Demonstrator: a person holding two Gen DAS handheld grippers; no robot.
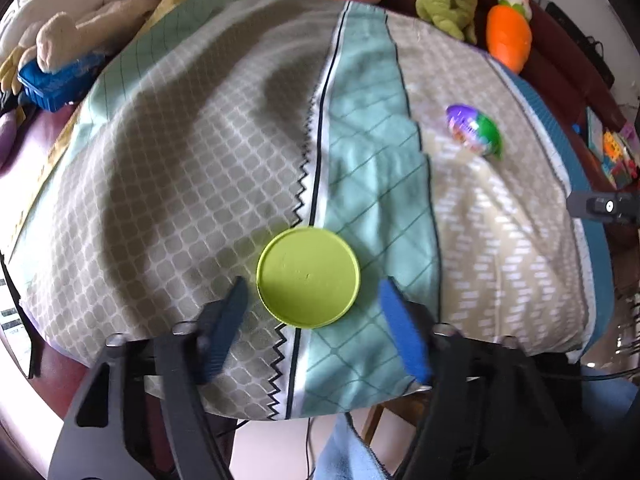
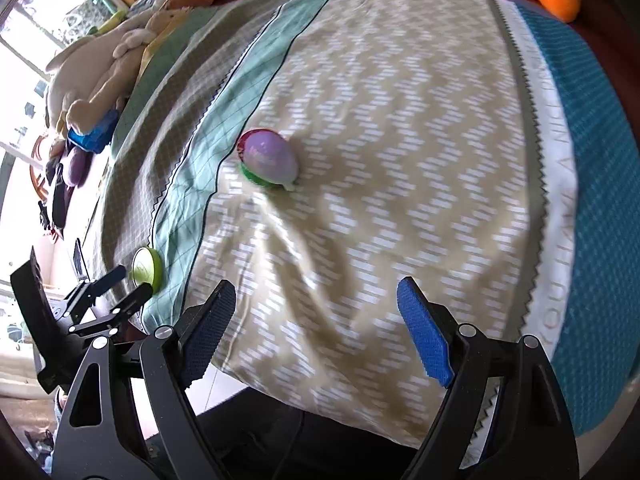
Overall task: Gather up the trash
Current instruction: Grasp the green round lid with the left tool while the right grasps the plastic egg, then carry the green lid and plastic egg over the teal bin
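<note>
- A blue plastic basket (image 1: pixel 56 80) sits at the far left edge of the patterned bedspread (image 1: pixel 180 184), with a cream plush rabbit (image 1: pixel 60 40) lying over it.
- The left gripper (image 1: pixel 312 312) hovers low over the near edge of the bed, its blue-padded fingers (image 1: pixel 404 336) spread wide, holding nothing.
- A round lime-green lid (image 1: pixel 308 276) lies flat on the bedspread between those fingers, across the zigzag seam, touching neither pad as far as can be told.
- In the right wrist view the same left gripper (image 2: pixel 128 280) shows at the left, just beside the green lid (image 2: pixel 147 270).
- A crumpled purple-and-green wrapper (image 2: pixel 267 158) rests farther in, on the beige chevron panel, well apart from the lid; the left wrist view shows it (image 1: pixel 474 130) to the right.
- The right gripper (image 2: pixel 316 312) hangs above the near edge, fingers (image 2: pixel 424 336) wide apart and empty, the wrapper far ahead of them.
- An orange plush carrot (image 1: pixel 508 36) lies at the far right edge.
</note>
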